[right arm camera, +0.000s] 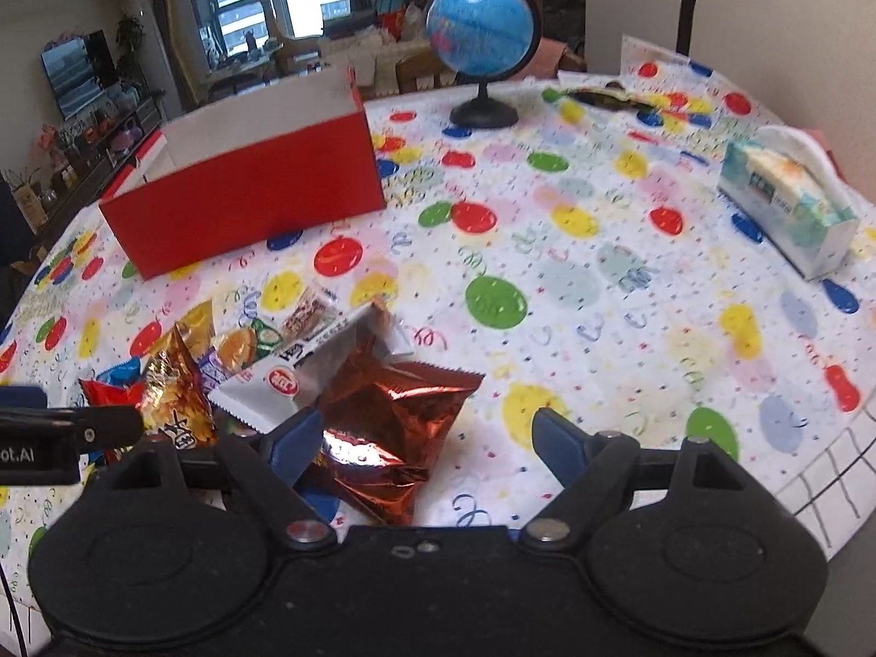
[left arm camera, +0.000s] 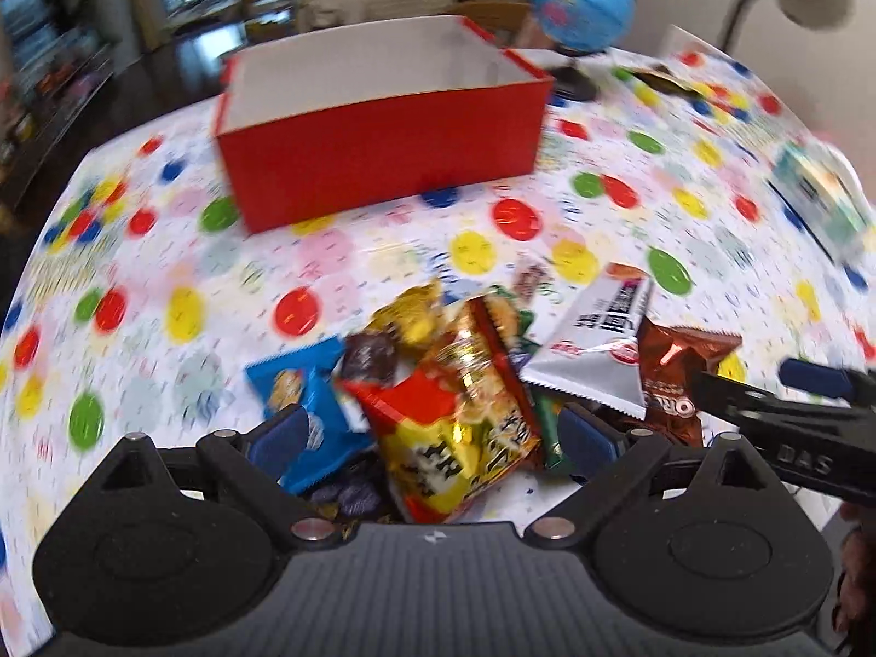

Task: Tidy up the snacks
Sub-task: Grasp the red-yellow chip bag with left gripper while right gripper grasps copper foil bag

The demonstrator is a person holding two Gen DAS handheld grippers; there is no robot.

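Both grippers are poised over the snack pile (left arm camera: 465, 378) at the near edge of the table (right arm camera: 629, 295), prob because that's where everything loose lies and the red box (left arm camera: 383, 142), open-topped and looking empty inside, waits further back as the likely drop spot. Left gripper (left arm camera: 432, 432) has its blue fingers (left arm camera: 282, 432) apart, w/ the red-and-gold packet (left arm camera: 465, 421) rising between them; pads don't seem to press it, so no grip yet. A blue cookie pack (left arm camera: 298, 383) sits just beside the left finger. Right gripper (right arm camera: 424, 441) is also spread wide, fingers apart, straddling the copper foil bag (right arm camera: 383, 427); its left pad is at or over the bag's edge, right pad well clear over bare cloth, so nothing held there either. Seems each hand picks its own pkt to avoid tangling. Snacks look crinkly, shiny, light: foil and plastic wrappers heaped and overlapping, a silver-white sachet (right arm camera: 274, 383) lying partly on the copper bag. A globe (right arm camera: 482, 27) and a tissue pack (right arm camera: 788, 208) stand well apart from the pile, out of the way. Some motion blur in left view, so fine print unreadable.
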